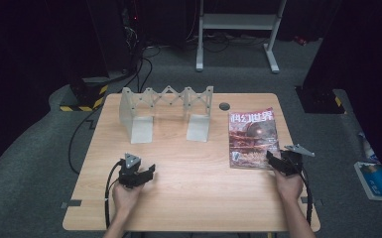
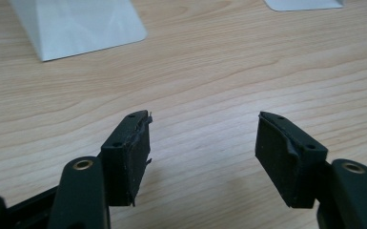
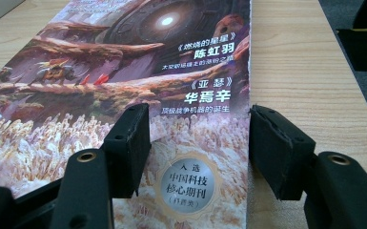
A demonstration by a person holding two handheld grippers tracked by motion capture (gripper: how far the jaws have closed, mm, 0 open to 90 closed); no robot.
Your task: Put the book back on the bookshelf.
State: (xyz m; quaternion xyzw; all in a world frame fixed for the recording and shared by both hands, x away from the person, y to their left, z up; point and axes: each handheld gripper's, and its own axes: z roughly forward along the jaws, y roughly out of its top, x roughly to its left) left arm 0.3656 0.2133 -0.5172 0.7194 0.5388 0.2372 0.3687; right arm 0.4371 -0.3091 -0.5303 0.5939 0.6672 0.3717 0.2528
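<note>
Two open jaws of the right gripper straddle the magazine edge.

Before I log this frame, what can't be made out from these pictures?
- Right gripper: in its own view the jaws straddle the magazine corner; contact with the cover cannot be told.
- Magazine's near edge: cut off by the bottom of the right gripper view.
- Expandable bookend rack: left gripper view crops it to plate corners.
- Small dark round thing: too small in the high view.

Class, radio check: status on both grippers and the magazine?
Left gripper open over bare table. Right gripper open, straddling magazine near corner, not clamped. Rack stands clear behind.
</note>
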